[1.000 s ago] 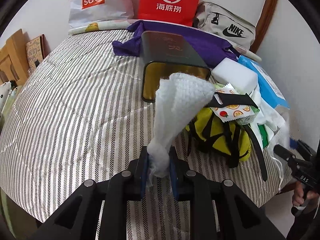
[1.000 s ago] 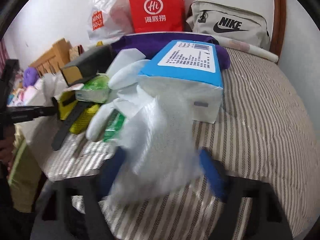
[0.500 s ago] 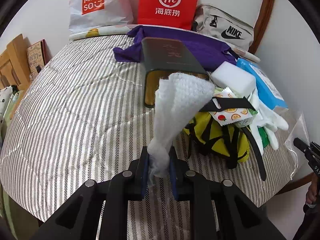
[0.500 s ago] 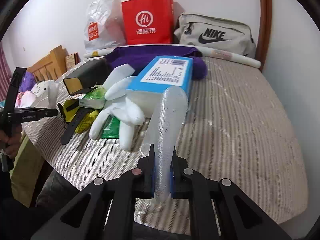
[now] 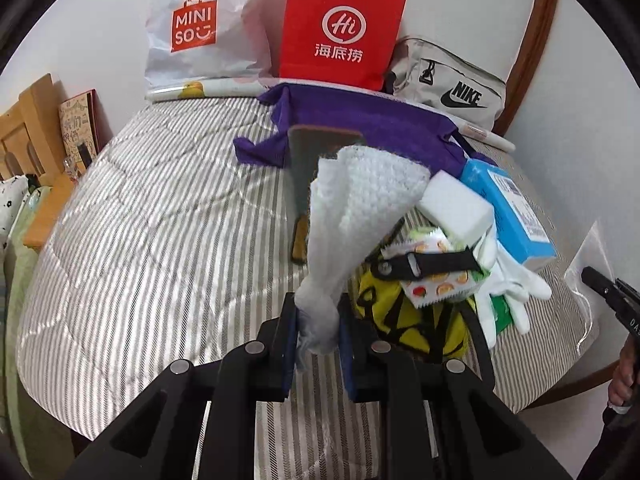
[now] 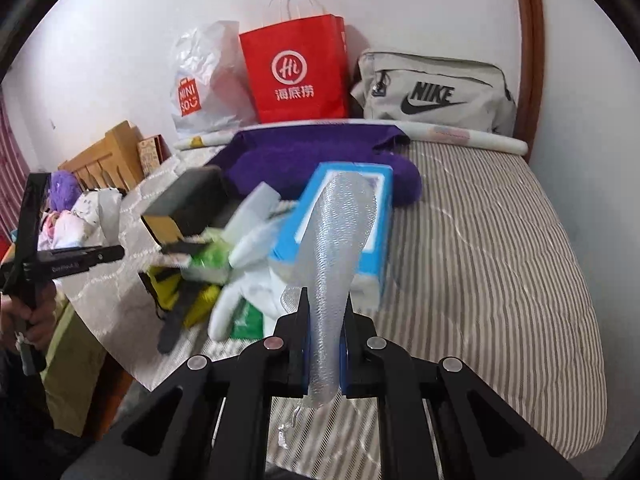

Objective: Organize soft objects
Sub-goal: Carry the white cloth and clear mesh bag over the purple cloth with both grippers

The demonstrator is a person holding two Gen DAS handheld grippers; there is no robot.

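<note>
My left gripper (image 5: 317, 334) is shut on a white textured cloth (image 5: 360, 204) and holds it upright above the striped bed (image 5: 160, 232). My right gripper (image 6: 325, 336) is shut on a clear bubble-wrap bag (image 6: 340, 240), held up over the bed's near edge. A pile lies on the bed: white gloves (image 5: 508, 280), a yellow and black bag (image 5: 396, 320), a white sponge block (image 5: 456, 204), a fruit-print packet (image 5: 436, 280), a blue box (image 5: 516, 208) and a purple cloth (image 5: 360, 124). The pile also shows in the right wrist view, with the blue box (image 6: 380, 184) and gloves (image 6: 240, 300).
A dark box with a gold inside (image 6: 184, 208) stands behind the pile. A red paper bag (image 5: 340, 28), a white Miniso bag (image 5: 200, 36) and a grey Nike bag (image 5: 448, 84) line the wall. A wooden headboard (image 5: 24, 136) is at the left.
Both grippers have risen and pulled back a little, each still holding its item. The bubble-wrap bag was blurred in motion a second ago and now hangs upright in the right gripper.
</note>
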